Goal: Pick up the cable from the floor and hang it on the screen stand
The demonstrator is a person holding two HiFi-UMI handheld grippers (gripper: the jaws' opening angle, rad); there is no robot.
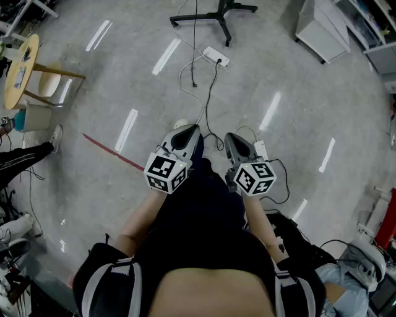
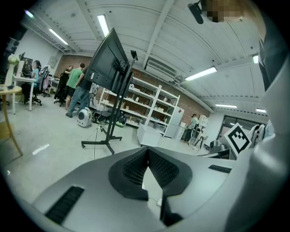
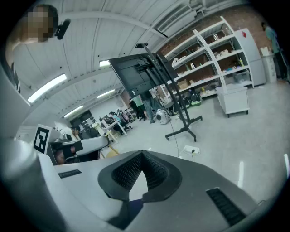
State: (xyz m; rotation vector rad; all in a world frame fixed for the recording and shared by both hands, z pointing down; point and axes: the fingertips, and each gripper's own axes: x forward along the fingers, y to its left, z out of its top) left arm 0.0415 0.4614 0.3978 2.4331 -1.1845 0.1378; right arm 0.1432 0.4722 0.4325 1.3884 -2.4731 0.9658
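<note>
A black cable (image 1: 210,102) and a white cable (image 1: 185,77) trail over the grey floor from a white power strip (image 1: 216,57) toward my feet. The screen stand's black base (image 1: 213,15) is at the top of the head view. The left gripper view shows the stand (image 2: 111,118) carrying its dark screen (image 2: 106,61). The stand (image 3: 181,113) and the power strip (image 3: 191,149) also show in the right gripper view. My left gripper (image 1: 187,131) and right gripper (image 1: 233,138) are held side by side at waist height, above the floor. Both are shut and empty.
A round wooden table (image 1: 18,68) stands at the left, a white cabinet (image 1: 325,28) at the top right. A red line (image 1: 111,151) crosses the floor. More black cable (image 1: 281,179) loops by my right side. People (image 2: 74,88) stand near shelves (image 2: 145,106) behind the stand.
</note>
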